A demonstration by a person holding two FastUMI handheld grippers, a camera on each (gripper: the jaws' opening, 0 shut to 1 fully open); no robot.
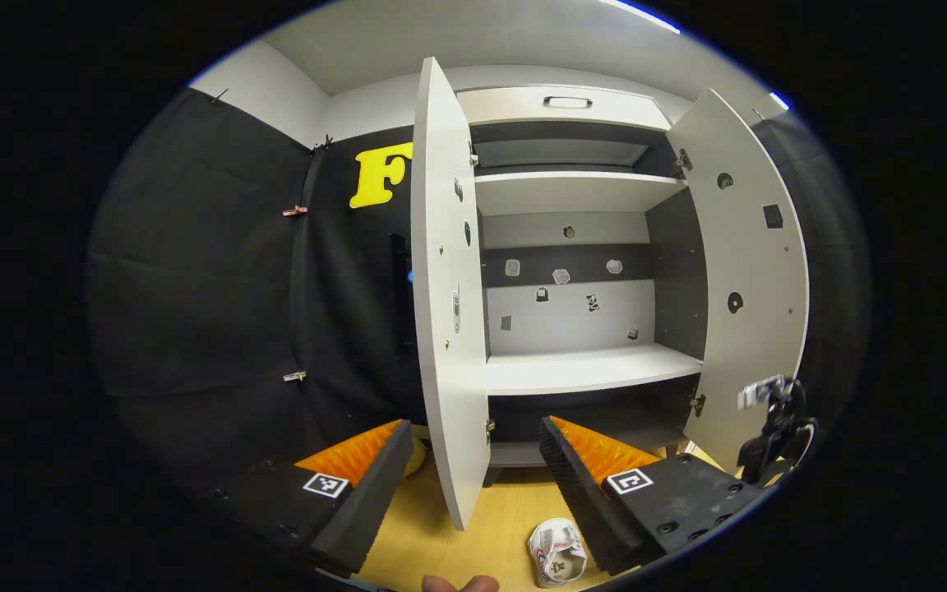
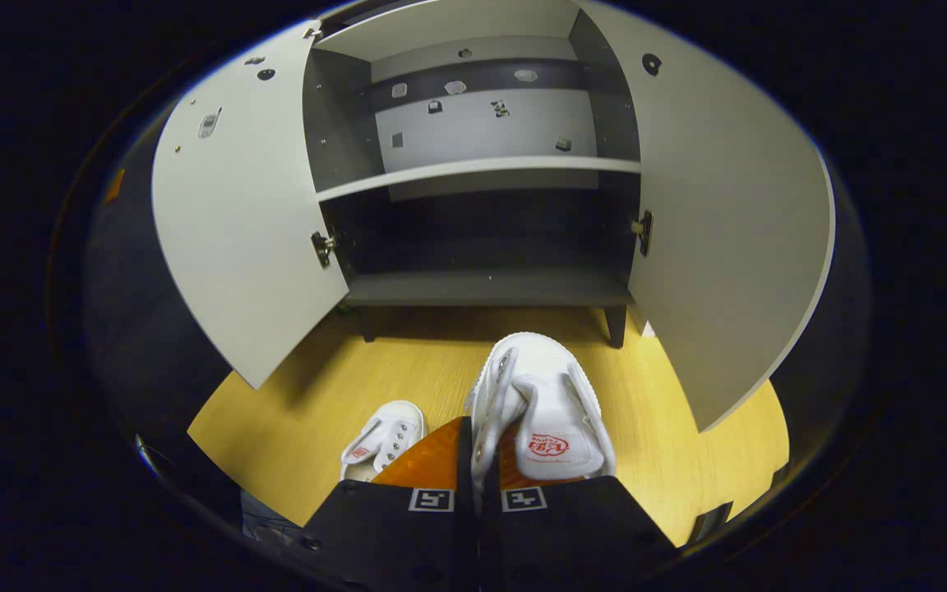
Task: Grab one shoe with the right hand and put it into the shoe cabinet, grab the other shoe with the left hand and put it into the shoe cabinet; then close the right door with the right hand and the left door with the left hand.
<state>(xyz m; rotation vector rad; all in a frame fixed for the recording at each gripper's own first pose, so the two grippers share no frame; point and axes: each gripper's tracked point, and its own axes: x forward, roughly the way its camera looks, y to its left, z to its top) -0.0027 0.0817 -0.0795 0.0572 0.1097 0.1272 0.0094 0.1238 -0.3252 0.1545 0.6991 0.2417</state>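
Observation:
In the right gripper view my right gripper (image 2: 478, 440) is shut on the side wall of a white shoe (image 2: 543, 395), held above the wooden floor with its toe pointing at the shoe cabinet (image 2: 490, 288). The second white shoe (image 2: 383, 440) lies on the floor to the left. Both cabinet doors stand open: the left door (image 2: 235, 205) and the right door (image 2: 728, 230). In the left gripper view my left gripper (image 1: 473, 485) is open with nothing between its fingers, facing the left door's edge (image 1: 449, 329). A white shoe (image 1: 557, 552) lies on the floor just beneath it.
The cabinet has a white middle shelf (image 1: 588, 370), an upper shelf (image 1: 572, 189) and a dark bottom shelf (image 2: 490, 288), all bare. Wooden floor (image 2: 317, 395) spreads in front. The other gripper (image 1: 773, 427) shows beside the right door (image 1: 753, 288). Black cloth walls close the booth.

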